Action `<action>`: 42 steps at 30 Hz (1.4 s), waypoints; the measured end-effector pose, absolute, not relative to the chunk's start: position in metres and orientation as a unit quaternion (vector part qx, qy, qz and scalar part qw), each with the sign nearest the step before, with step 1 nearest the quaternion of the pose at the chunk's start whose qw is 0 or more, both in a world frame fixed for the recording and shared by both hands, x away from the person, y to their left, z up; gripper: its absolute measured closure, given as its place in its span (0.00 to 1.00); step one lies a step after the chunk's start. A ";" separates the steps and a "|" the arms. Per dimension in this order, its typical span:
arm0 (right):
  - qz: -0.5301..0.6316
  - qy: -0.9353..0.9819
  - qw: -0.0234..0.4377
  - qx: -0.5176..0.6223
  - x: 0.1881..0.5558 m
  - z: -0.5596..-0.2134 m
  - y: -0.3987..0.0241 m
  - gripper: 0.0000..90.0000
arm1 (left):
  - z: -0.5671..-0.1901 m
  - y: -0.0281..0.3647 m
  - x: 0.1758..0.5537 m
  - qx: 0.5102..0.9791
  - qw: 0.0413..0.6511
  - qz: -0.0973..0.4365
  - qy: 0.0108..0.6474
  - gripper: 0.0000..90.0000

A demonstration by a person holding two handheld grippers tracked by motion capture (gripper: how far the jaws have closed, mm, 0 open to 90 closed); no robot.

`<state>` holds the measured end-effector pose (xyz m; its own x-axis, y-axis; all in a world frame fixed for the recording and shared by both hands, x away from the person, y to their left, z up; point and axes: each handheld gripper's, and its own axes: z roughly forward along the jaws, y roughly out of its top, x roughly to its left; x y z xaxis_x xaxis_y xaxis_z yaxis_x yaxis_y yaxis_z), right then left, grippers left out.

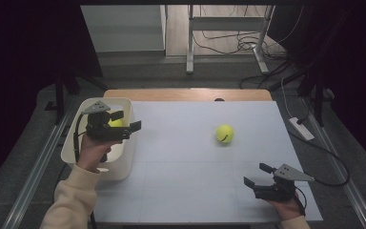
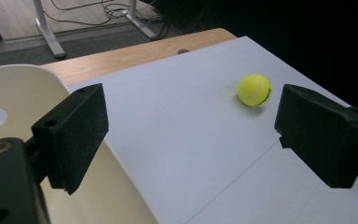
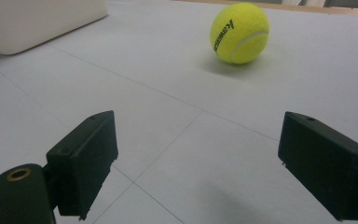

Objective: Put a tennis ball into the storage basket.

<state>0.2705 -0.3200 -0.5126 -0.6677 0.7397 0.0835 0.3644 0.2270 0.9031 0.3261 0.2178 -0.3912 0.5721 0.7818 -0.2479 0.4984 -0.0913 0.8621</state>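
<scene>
Both grippers gape empty: the left gripper (image 1: 126, 121) hangs over the bin (image 1: 124, 169), where one ball (image 1: 116, 123) lies. The other ball (image 1: 224, 133) sits mid-table, at eleven o'clock from the right gripper (image 1: 258, 173). I'd approach low and straddle it squarely before closing.
</scene>
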 end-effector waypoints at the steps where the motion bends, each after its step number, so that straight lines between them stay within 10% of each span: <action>1: 0.506 0.760 0.185 0.363 0.270 -0.512 -0.320 0.13 | -0.391 0.217 0.326 0.726 0.510 0.138 0.439 0.12; 42: 0.508 0.762 0.188 0.356 0.269 -0.512 -0.317 0.13 | -0.391 0.153 0.326 0.763 0.514 0.103 0.378 0.12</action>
